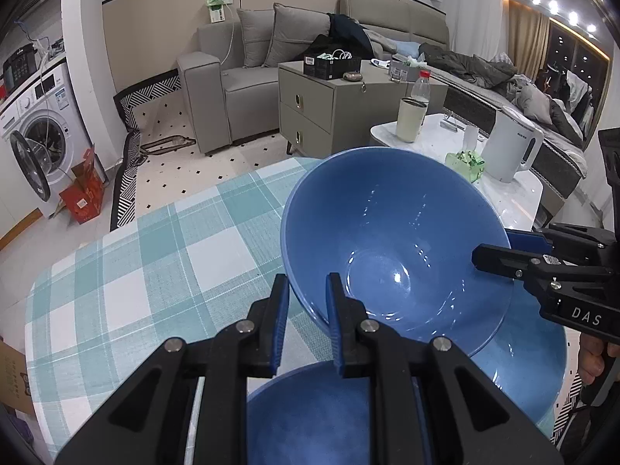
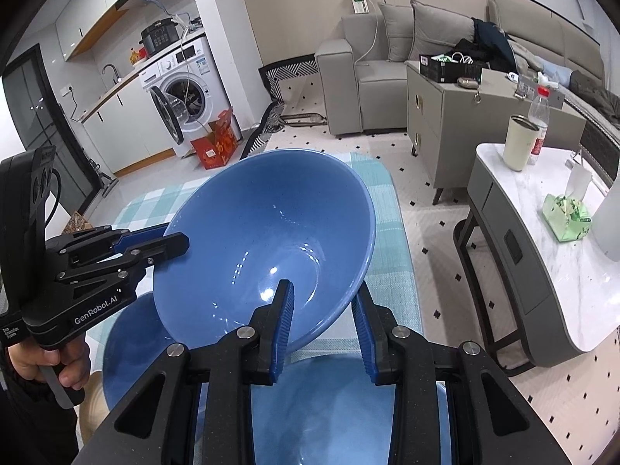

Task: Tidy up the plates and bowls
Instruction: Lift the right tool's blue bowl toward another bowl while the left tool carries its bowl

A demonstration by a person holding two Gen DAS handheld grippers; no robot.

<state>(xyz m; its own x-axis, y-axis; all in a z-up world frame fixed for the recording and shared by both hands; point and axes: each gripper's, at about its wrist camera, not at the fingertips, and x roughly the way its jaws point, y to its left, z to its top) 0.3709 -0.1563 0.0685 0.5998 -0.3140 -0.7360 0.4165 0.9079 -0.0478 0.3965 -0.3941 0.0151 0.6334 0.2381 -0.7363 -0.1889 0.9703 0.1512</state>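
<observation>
1. I had the blue bowl [image 1: 391,248] pinched at opposite sides of its rim: the left gripper [image 1: 308,294] was closed on the near edge, the right gripper [image 2: 323,302] nearly closed on the other side.
2. The bowl hung tilted between both grippers, above the checked tabletop [image 1: 155,255].
3. Two more blue dishes [image 1: 523,360] lay just below the grippers.
4. I judged it glazed ceramic: stiff, fairly heavy, slick, breakable. The thin rim was the only hold, so two-sided support seemed wise.

"DAS" stands on the right tongs [image 1: 492,250]; "GenRobot.AI" stands on the left tongs [image 2: 170,238].
</observation>
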